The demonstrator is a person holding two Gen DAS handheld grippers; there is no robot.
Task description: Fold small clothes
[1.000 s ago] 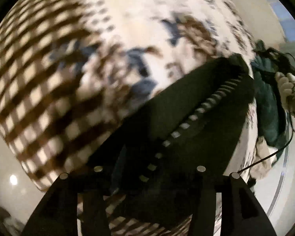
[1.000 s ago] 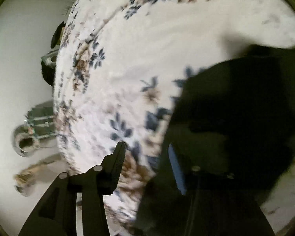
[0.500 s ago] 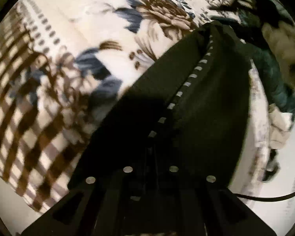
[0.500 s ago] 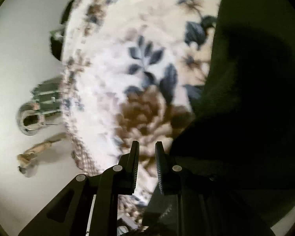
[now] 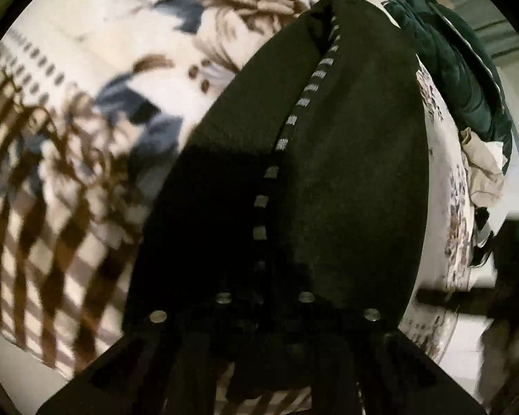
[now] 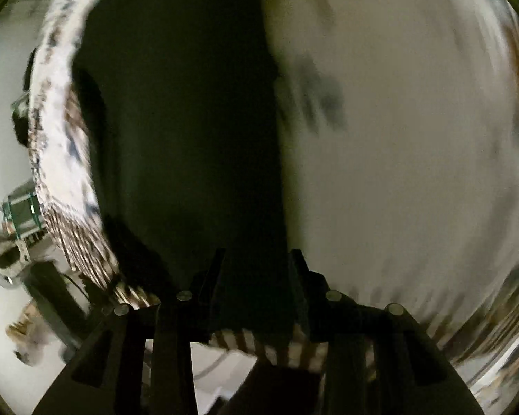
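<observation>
Right now my left claw [image 5: 264, 297] is clamped on the near edge of the black garment [image 5: 346, 173], its fingers drawn close together with the dark cloth pinched between them. The garment lies spread across the floral bedspread [image 5: 128, 34] and runs away from me toward the far edge of the bed. One dashed pale stitch line [image 5: 306, 98] runs along it, and I judge I hold it at this end so the piece stays taut and flat for a fold.

My right claw [image 6: 256, 276] sits at another part of the same black garment [image 6: 176, 121]. Its two fingers stand a little apart with dark fabric filling the gap, but the view is smeared, so I cannot tell whether they grip the cloth or only straddle it. Here the garment hangs close to the edge of the bedspread [image 6: 415, 121].

By count: one black garment in hand, two claws on it, and a heap near the bed's far corner holding one dark green garment [image 5: 456, 69] and one cream garment [image 5: 484, 173], probably waiting their turn.
</observation>
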